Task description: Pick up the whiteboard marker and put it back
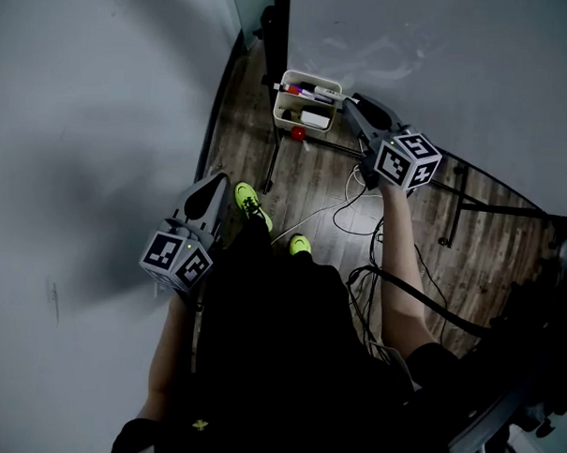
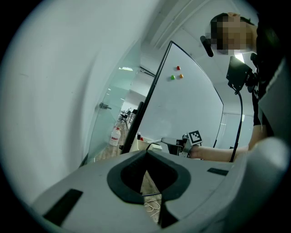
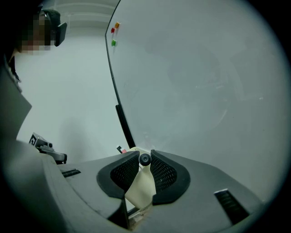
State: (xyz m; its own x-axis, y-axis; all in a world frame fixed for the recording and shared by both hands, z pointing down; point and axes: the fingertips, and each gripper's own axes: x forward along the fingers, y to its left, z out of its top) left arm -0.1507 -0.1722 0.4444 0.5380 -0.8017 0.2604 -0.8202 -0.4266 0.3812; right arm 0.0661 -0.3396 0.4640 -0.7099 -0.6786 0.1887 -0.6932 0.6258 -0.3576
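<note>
Whiteboard [image 1: 440, 68]: the biggest thing in view, standing on a dark frame. It fills the space ahead of the right tool.
Floor [image 1: 313, 185]: wooden planks with loose cables [image 1: 333, 214] trailing near the person's feet.
Caddy [image 1: 278, 106]: a cream compartmented holder at the foot of the board. Other pens already lie in its far section, and a small red thing [image 1: 297, 133] sits just beside it.
Right tool [image 1: 350, 104]: clamped on the whiteboard marker, with its tips reaching just over the caddy's near edge.
Left tool [image 1: 217, 182]: jaws together on nothing, held well apart from the caddy by the wall.
Whiteboard marker [image 1: 317, 94]: pinched between the right tool's pads. In the right gripper view it shows end-on as a dark round cap [image 3: 144, 159]. From the head view its white body lies across the top of the caddy. Whether it touches the rim I cannot tell.
Stage: judged as the put-back, with the marker over the holder but not yet let go.
Risk, rim strike: the marker sticks out sideways, so it could catch a divider on the way down and twist in the pads.
Risk, early release: if the jaws part before a compartment is lined up, the marker would probably roll off onto the floor.
Risk, caddy shove: the caddy looks light, so pressing down on it may tip or shift it.
</note>
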